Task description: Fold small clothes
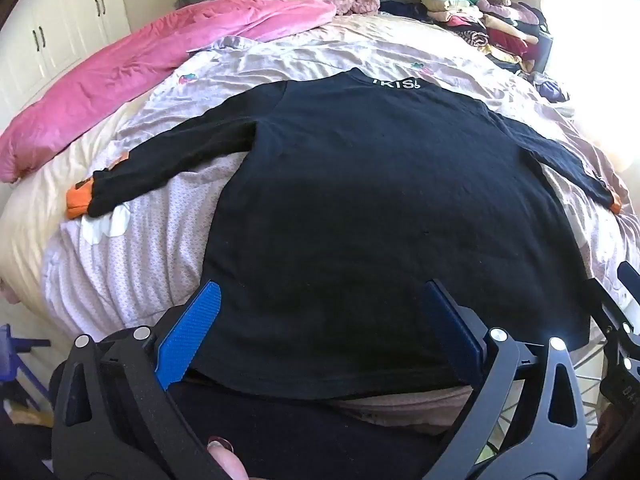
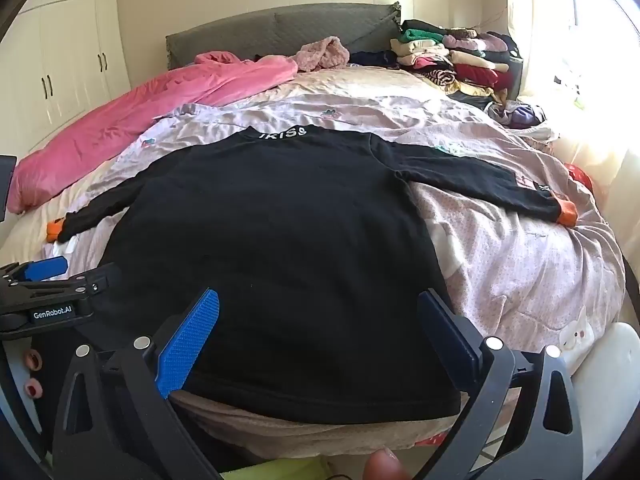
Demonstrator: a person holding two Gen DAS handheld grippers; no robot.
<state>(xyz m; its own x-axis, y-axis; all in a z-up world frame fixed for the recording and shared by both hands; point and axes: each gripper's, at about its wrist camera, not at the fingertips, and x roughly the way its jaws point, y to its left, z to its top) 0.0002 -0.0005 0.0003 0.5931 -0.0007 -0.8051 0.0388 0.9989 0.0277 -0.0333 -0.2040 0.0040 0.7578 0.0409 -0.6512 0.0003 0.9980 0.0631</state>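
Both tools hung wide and empty over the black top's (image 1: pixel 380 208) hem — left gripper (image 1: pixel 320 328), right gripper (image 2: pixel 316 332) — a single-layer pinch risked dragging it askew across the rumpled quilt (image 2: pixel 500 248).

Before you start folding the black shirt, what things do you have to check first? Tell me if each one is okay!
1. Black shirt spread flat on the bed: ok.
2. Both sleeves stretched out sideways, left sleeve and right sleeve: ok.
3. Left gripper open, holding nothing: ok.
4. Right gripper open, holding nothing: ok.
5. Bottom hem lying straight near the bed edge: ok, slightly wavy.
6. Wrinkles in the shirt's middle: cannot tell, the fabric is too dark.
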